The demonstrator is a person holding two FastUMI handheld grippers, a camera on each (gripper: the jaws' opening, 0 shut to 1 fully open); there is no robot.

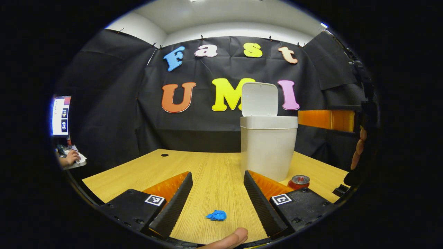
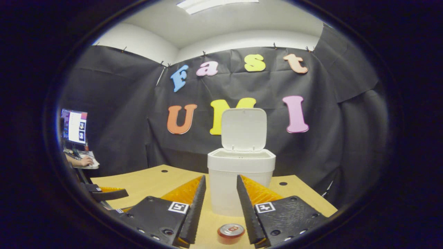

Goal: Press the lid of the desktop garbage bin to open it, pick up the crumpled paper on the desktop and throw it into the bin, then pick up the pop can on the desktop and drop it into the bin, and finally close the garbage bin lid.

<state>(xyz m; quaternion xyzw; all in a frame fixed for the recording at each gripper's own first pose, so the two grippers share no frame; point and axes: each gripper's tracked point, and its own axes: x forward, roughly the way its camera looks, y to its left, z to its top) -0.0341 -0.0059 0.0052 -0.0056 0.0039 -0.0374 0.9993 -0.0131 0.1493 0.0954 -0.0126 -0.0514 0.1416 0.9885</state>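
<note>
With the bin (image 1: 268, 148) lid (image 1: 259, 98) up, the left gripper (image 1: 217, 197), jaws spread empty, should descend squarely over the crumpled paper (image 1: 216, 215) near the bench's front edge; the right gripper (image 2: 220, 207) gapes unloaded above the pop can (image 2: 231, 233).

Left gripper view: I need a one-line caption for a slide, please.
Open left tongs hover over the crumpled blue paper on the wooden desk; the white bin stands lid-up beyond, a pop can beside it.

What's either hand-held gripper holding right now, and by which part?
Nothing. Left hand-held gripper open above crumpled blue paper; right hand-held gripper open over red pop can.
</note>
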